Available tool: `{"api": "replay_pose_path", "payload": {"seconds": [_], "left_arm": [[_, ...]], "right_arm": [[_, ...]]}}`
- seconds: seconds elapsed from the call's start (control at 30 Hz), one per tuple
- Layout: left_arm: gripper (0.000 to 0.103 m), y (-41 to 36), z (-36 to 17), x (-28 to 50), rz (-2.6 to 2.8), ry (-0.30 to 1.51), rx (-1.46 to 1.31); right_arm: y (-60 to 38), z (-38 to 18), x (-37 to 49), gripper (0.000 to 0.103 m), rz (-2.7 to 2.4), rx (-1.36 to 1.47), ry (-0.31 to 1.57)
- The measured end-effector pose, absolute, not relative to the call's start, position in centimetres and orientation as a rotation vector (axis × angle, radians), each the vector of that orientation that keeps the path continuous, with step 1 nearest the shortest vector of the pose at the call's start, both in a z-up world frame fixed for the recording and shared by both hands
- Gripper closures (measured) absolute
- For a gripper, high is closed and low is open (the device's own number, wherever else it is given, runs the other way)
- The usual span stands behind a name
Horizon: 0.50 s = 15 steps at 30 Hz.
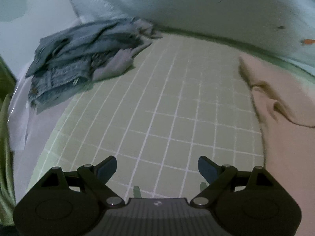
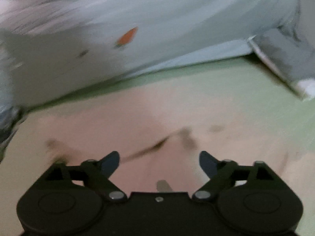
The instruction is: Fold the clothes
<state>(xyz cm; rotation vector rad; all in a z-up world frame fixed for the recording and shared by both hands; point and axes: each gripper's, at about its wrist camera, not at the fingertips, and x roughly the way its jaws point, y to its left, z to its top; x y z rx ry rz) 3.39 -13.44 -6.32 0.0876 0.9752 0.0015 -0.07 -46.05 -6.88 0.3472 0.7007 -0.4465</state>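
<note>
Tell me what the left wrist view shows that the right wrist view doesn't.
Only the left wrist view shows the pile of blue clothes and the mat's white grid lines, with the open left gripper over bare mat. Only the right wrist view shows the open right gripper above the pink cloth. Both show that pink cloth, the green mat and the pale wall.

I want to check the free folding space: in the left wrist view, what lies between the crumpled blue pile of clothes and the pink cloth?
Only bare green gridded mat lies between the blue clothes pile and the pink cloth, seen in the left wrist view.
</note>
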Motion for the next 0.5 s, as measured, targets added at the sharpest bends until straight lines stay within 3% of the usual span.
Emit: {"api": "replay_pose_path", "payload": {"seconds": [0.17,0.23,0.3,0.37,0.5], "left_arm": [[0.01,-12.7,-6.3,2.3,-0.11,0.967,0.103],[0.01,-12.7,-6.3,1.9,-0.152,0.967,0.12],[0.009,-12.7,-6.3,1.6,-0.197,0.969,0.131],[0.009,-12.7,-6.4,1.3,-0.239,0.966,0.144],[0.009,-12.4,-6.4,0.4,-0.301,0.953,0.174]], "right_arm": [[-38.0,-8.6,-2.8,0.002,-0.383,0.32,0.797],[-35.7,-9.2,-3.6,0.006,-0.37,0.309,0.835],[-33.8,-9.5,-4.6,0.017,-0.349,0.312,0.858],[-33.1,-9.8,-5.2,0.037,-0.336,0.341,0.865],[-32.1,-10.4,-6.5,0.053,-0.317,0.412,0.872]]}}
